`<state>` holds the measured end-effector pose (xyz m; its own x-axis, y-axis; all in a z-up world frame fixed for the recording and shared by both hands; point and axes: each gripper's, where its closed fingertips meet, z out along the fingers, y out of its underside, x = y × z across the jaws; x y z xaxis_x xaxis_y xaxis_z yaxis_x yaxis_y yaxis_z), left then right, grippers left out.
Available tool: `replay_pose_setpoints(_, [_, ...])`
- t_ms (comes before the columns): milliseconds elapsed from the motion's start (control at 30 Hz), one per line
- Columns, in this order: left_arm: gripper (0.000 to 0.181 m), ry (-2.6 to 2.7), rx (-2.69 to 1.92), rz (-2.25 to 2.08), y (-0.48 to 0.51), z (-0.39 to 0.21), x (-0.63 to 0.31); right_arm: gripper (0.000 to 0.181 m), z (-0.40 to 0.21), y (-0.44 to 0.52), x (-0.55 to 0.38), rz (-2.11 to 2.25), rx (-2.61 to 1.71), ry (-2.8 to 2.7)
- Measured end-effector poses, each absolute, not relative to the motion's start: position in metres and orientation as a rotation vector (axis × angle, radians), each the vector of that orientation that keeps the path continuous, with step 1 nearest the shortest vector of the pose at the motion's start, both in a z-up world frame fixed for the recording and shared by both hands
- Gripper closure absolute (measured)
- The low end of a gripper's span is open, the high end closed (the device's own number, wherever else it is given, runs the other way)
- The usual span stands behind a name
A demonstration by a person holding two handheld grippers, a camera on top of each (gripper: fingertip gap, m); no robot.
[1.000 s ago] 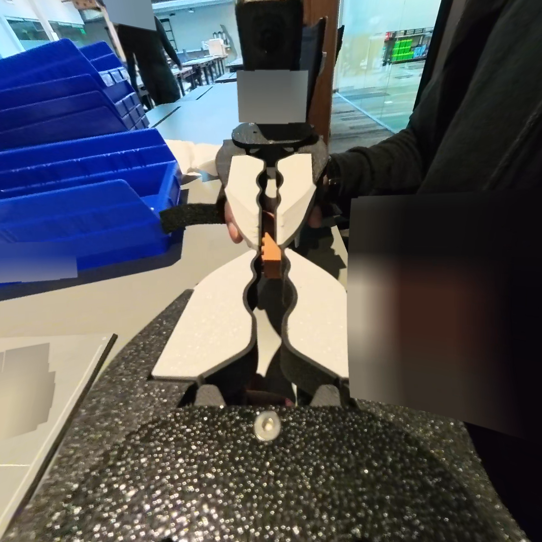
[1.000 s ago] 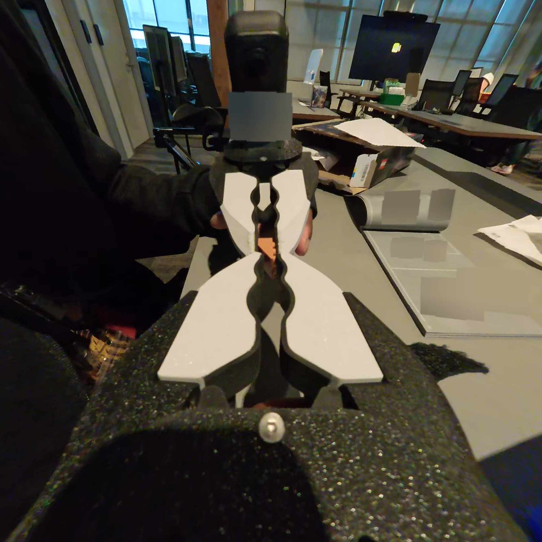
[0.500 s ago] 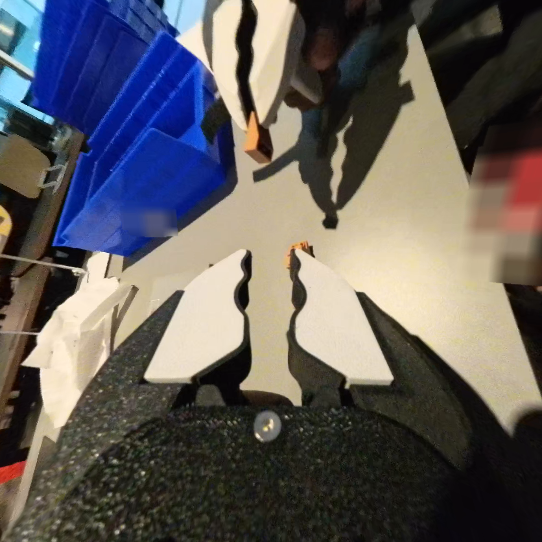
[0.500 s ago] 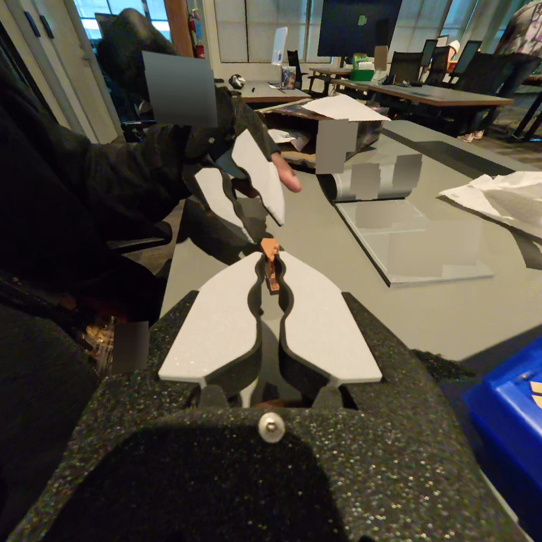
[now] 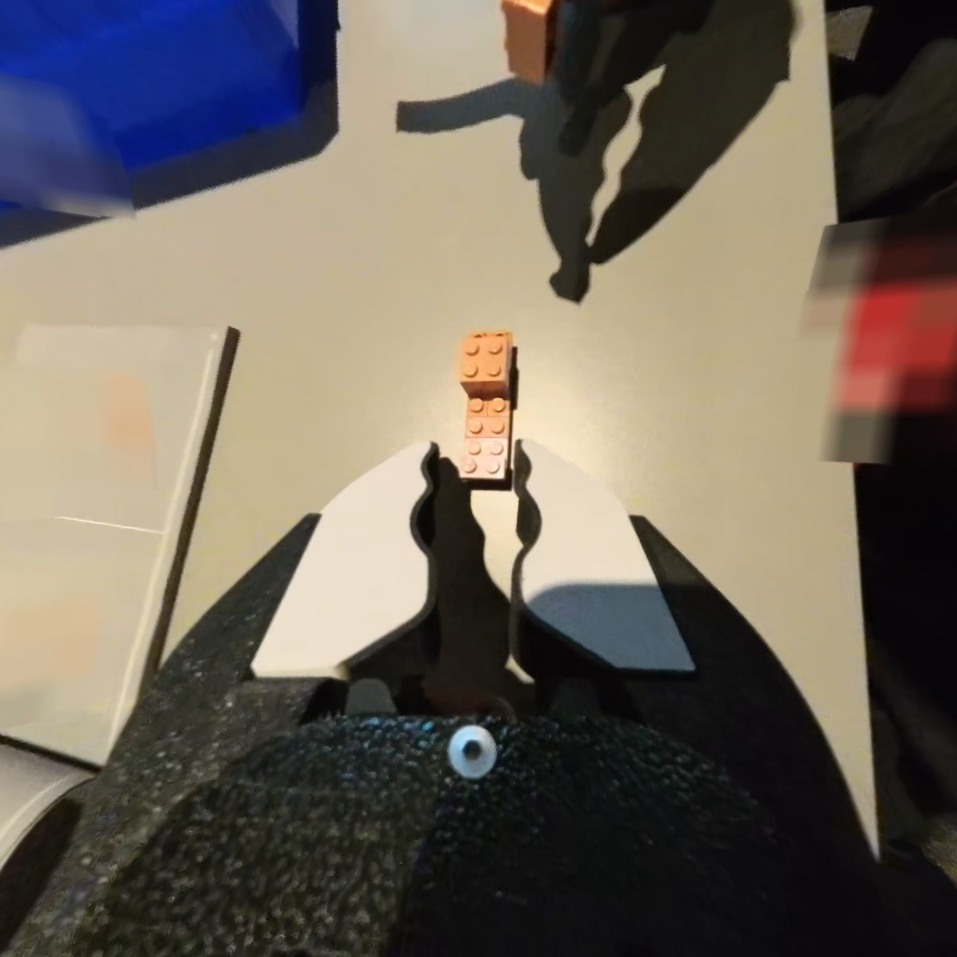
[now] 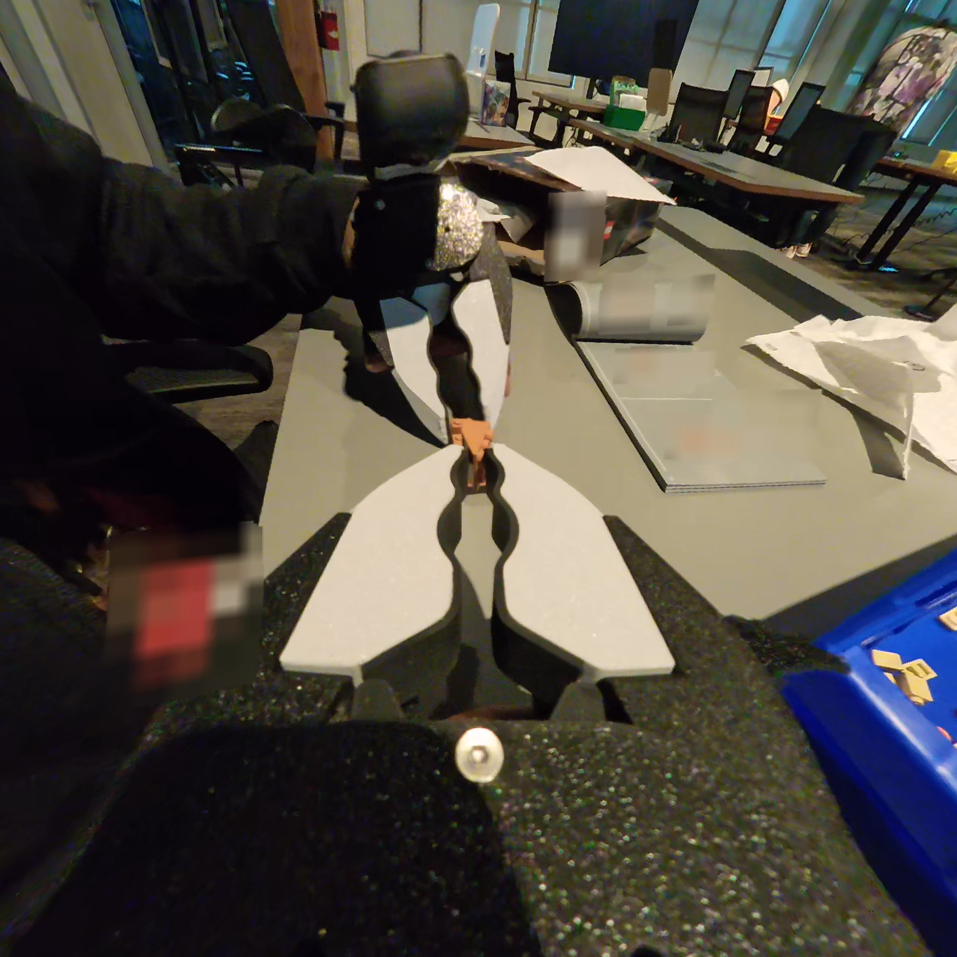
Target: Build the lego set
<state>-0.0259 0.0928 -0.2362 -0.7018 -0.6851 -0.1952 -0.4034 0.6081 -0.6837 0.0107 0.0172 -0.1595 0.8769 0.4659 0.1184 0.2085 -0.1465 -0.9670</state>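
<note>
An orange-tan lego assembly [image 5: 487,409] lies studs-up on the grey table [image 5: 362,269]. Its near end sits between the fingertips of my left gripper [image 5: 476,448], whose jaws stand apart; it is closest to the right finger. My right gripper [image 6: 474,453] is shut on a small brown-orange lego piece [image 6: 475,466], held above the table. That piece also shows at the top of the left wrist view [image 5: 525,41]. In the right wrist view the left gripper [image 6: 468,427] points down at the table just ahead of my right fingertips, with the assembly [image 6: 468,432] at its tips.
A blue bin [image 6: 880,714] with tan bricks stands at the right; it also shows in the left wrist view [image 5: 155,77]. An instruction booklet [image 6: 714,430] lies beyond, also in the left wrist view [image 5: 103,518]. White paper bags [image 6: 880,362] and a cardboard box [image 6: 595,207] lie farther back.
My left gripper has swung down to face the table, and the assembly now lies on the table at its open tips. The right gripper keeps its piece and is now just behind the left's tips.
</note>
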Motion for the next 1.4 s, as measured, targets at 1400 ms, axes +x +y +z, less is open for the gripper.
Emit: replay_pose_setpoints(1400, [0.154, 2.29, -0.731, -0.596, 0.056, -0.226, -0.009, 0.176, -0.186, 0.021, 0.005, 0.052, -1.813, -0.723])
